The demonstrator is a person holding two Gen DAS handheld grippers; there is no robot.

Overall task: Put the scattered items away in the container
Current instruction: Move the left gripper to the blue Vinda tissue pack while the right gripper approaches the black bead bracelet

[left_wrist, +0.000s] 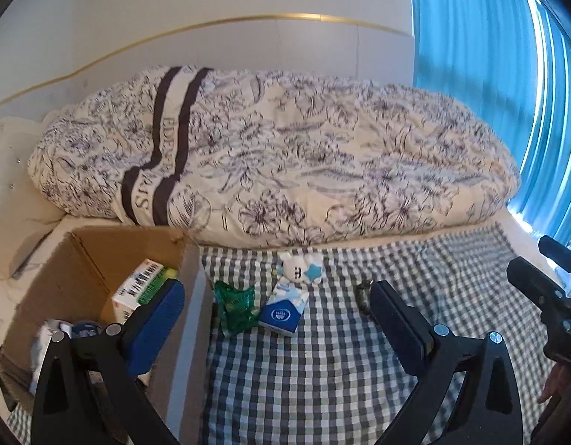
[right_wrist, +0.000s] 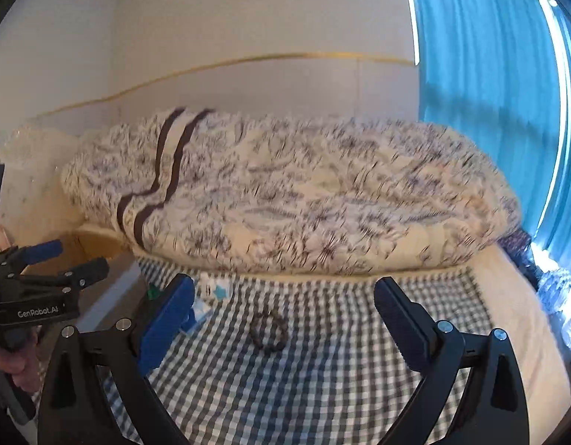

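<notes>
Your left gripper reads "GenRobot.AI"; the floral duvet shows "PARIS". Both your left gripper and right gripper gape wide, holding nothing. The brown cardboard box sits at the checked sheet's left edge with a barcoded white-and-green carton inside. Just beside its wall lie a green wrapper, blue-and-white tissue pack and white plush toy. A dark ring lies apart on open sheet.

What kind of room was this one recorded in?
Most likely a bedroom: a rolled floral duvet lies along the wall on a bed with a checked sheet, beside a blue curtain over a lit window.
</notes>
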